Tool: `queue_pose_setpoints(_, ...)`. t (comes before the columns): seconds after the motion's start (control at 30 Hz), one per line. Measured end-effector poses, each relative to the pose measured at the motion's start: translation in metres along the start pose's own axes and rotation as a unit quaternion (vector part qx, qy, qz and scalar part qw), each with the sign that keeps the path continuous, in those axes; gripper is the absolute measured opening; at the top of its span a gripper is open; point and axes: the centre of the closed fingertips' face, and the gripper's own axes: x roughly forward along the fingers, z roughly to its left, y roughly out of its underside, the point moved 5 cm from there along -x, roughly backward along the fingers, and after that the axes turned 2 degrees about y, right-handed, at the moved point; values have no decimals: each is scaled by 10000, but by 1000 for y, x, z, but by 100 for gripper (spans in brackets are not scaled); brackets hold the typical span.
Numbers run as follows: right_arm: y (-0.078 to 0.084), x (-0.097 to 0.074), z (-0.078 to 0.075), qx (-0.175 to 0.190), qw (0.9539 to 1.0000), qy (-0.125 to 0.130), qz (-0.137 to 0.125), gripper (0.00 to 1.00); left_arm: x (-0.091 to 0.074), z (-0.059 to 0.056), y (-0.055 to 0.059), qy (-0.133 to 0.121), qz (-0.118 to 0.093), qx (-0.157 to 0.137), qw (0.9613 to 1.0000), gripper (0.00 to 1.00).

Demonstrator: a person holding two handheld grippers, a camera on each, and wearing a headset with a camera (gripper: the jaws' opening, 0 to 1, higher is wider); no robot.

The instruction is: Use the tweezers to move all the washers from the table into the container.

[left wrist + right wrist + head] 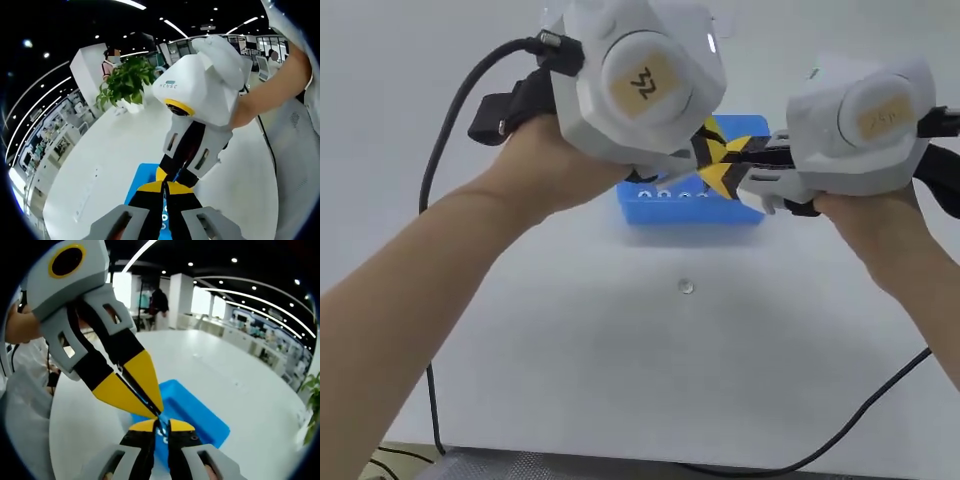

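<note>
Wide white table (620,380), smooth and matt. Beyond it, in the gripper views, a big open hall with strip lights and spots on a dark ceiling, white columns, rows of desks, one leafy plant (125,85), and a person standing far off.

One blue container (690,212) towards the far side of the table. One washer (686,287) alone on the table, near the container's front wall and apart from it. At least three pale rings (665,193) in a row inside the container; exact count too small to tell. One pair of tweezers (142,390). Two grippers. Two black cables, one (450,110) looping from the left gripper, one (860,410) trailing off the right front of the table.

Left hand (545,160) and right hand (865,215) raised over the container, forearms reaching in from either side, grippers nose to nose above it.

Left gripper (165,189): jaws narrow, yellow tips closed on the thin tweezers, which lie along the slit between them. Right gripper (161,425): jaws narrow too, only a slit between the tips, meeting the tweezers' end; whether gripping it or only touching, cannot tell.
</note>
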Motion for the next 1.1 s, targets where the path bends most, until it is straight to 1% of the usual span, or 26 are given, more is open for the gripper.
queue_pose_setpoints(0.17,-14,-13,8,-113,9998,49,-140,5,-20,-6,-13,-143,-87,57,9998,0)
queue_pose_setpoints(0.27,-21,-19,13,-164,9996,71,-219,5,-27,-9,-17,-208,-99,130,9997,0)
queue_pose_setpoints(0.47,-31,-30,25,-166,9991,50,-387,5,-46,-20,-26,-325,-107,212,9992,0)
queue_pose_setpoints(0.57,-32,-35,33,-175,9988,5,-453,5,-53,-24,-26,-383,-130,168,9990,0)
queue_pose_setpoints(0.7,-32,-40,46,-281,9986,-110,-436,5,-60,-36,-25,-425,-185,72,9989,0)
queue_pose_setpoints(0.87,-27,-41,61,-177,9984,-252,-464,5,-67,-49,-20,-402,-193,-94,9990,0)
queue_pose_setpoints(0.97,-22,-38,69,-175,9985,-291,-431,5,-67,-56,-15,-364,-129,-151,9991,0)
queue_pose_setpoints(1.1,-15,-35,75,-112,9986,-370,-374,5,-66,-64,-10,-304,-8,-163,9994,0)
